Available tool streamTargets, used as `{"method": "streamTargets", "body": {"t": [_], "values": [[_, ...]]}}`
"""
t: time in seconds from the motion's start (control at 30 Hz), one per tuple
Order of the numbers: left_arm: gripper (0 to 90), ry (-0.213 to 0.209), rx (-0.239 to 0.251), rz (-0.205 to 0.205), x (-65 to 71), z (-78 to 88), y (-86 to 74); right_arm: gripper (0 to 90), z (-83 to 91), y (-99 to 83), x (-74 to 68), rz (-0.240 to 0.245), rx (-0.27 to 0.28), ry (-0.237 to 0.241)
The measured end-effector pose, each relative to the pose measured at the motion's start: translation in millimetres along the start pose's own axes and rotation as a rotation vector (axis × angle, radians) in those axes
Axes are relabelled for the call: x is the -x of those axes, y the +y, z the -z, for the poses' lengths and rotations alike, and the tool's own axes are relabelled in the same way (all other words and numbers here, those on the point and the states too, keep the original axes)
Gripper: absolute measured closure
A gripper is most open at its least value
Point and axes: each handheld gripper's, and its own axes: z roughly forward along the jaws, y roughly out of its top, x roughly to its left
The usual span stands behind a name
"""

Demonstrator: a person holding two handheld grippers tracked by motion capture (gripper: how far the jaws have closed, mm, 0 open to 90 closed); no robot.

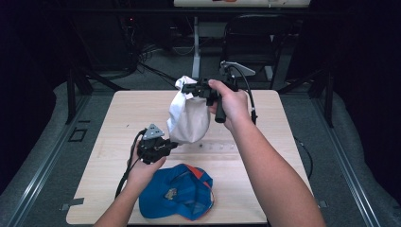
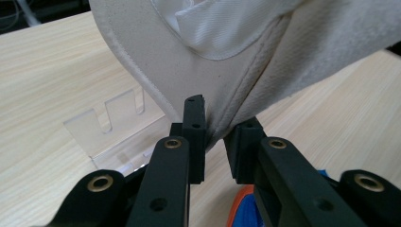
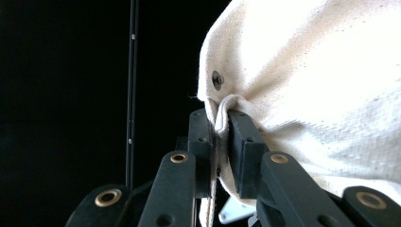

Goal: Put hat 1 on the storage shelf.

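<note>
Both grippers (image 1: pixel 191 88) (image 1: pixel 171 146) pinch the white cap (image 1: pixel 189 118); I should pull gently apart, keeping tension even over the stand (image 2: pixel 111 127).

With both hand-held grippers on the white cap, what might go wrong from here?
1. The left hand-held gripper pinches only a thin fold at the lower edge of the white cap, so the cloth might slip out.
2. The right hand-held gripper grips a small bunch beside an eyelet; a pull could strain it.
3. The clear slotted stand sits close below and could get knocked.
</note>
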Motion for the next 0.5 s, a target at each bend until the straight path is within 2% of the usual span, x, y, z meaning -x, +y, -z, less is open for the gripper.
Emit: {"method": "streamTargets", "body": {"t": [0.03,0.07,0.1,0.2,0.37,0.5], "values": [[79.8,0.0,0.0,0.0,0.0,0.0,0.0,80.5,-1.3,-0.3,0.5,-0.002,-0.003,0.002],[79.9,-0.011,0.025,0.025,-3.8,0.6,-3.2,80.5,-2.9,-0.7,1.3,-0.002,-0.003,0.006],[80.0,-0.014,0.033,0.033,-5.2,0.7,-4.7,80.5,-4.3,-0.7,2.1,-0.003,-0.005,0.007],[80.5,-0.021,0.045,0.046,-8.7,1.2,-8.7,80.5,-7.7,-0.7,5.6,-0.009,-0.012,0.004],[81.1,-0.062,0.087,0.092,-13.1,-1.3,-17.3,80.5,-13.3,-0.8,9.8,-0.013,-0.019,-0.002],[81.1,-0.072,0.099,0.115,-14.5,-5.0,-22.0,80.4,-16.4,-1.1,13.4,-0.015,-0.027,-0.008]]}}
